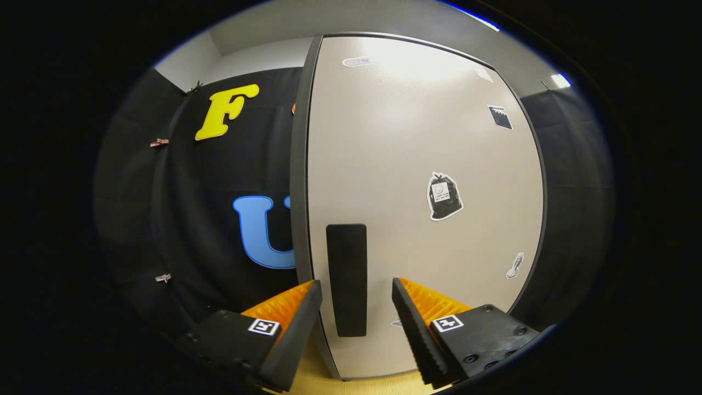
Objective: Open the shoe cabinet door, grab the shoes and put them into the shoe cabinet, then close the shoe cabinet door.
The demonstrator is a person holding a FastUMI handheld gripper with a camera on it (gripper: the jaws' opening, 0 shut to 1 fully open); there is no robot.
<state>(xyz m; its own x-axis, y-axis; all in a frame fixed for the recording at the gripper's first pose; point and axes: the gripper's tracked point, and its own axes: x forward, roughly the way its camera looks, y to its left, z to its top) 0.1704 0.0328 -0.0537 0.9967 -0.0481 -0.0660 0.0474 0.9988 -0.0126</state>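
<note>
The shoe cabinet door (417, 181) is a tall pale panel with a dark frame, standing closed right in front of me. A black vertical handle (346, 278) is set near its left edge. My gripper (355, 289) is open, with one finger on each side of the handle's lower half, close to the door. Neither finger presses on the handle. Several small stickers dot the door, among them a black bag-shaped sticker (444, 196).
Black cloth wall (219, 181) hangs left of the cabinet and continues on its right. A strip of light wooden floor (373, 384) shows under the door's bottom edge. A grey ceiling lies above.
</note>
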